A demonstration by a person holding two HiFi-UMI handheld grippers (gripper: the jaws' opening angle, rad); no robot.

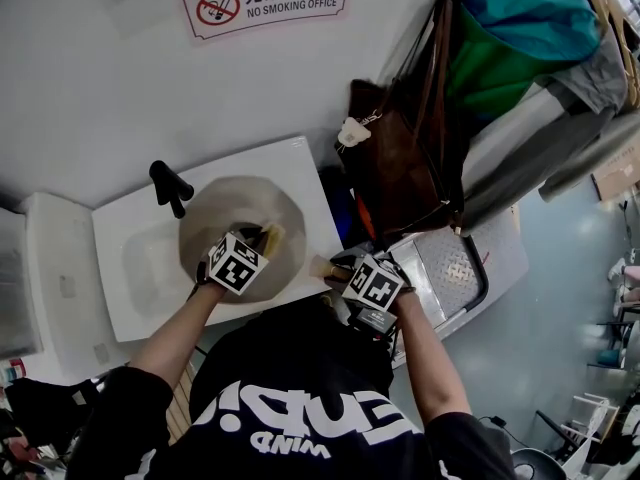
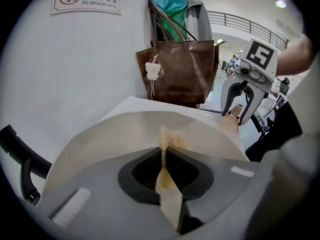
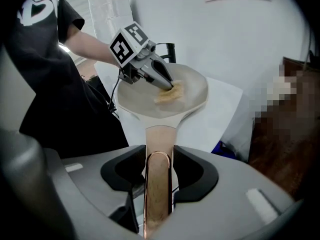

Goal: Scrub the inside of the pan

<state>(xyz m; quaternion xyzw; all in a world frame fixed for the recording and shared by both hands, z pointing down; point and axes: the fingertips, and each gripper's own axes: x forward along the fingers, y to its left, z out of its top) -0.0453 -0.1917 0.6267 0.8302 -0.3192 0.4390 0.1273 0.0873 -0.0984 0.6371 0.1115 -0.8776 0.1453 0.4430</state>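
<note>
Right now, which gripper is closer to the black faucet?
Left. The left gripper works inside the pan beside the black faucet; the right gripper grips the pan handle on the far side.

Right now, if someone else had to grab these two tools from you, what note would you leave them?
Left gripper: shut on the yellowish scrub pad, with the pad pressed against the inside of the pan.
Right gripper: shut on the pan handle, holding the pan over the white sink, near the black tap.
Done: the pad is gripped and in contact with the pan, and the pan is held steady.
Left: I cannot tell how much is scrubbed. Probably work the pad around the rest of the inside with the handle held firm.
</note>
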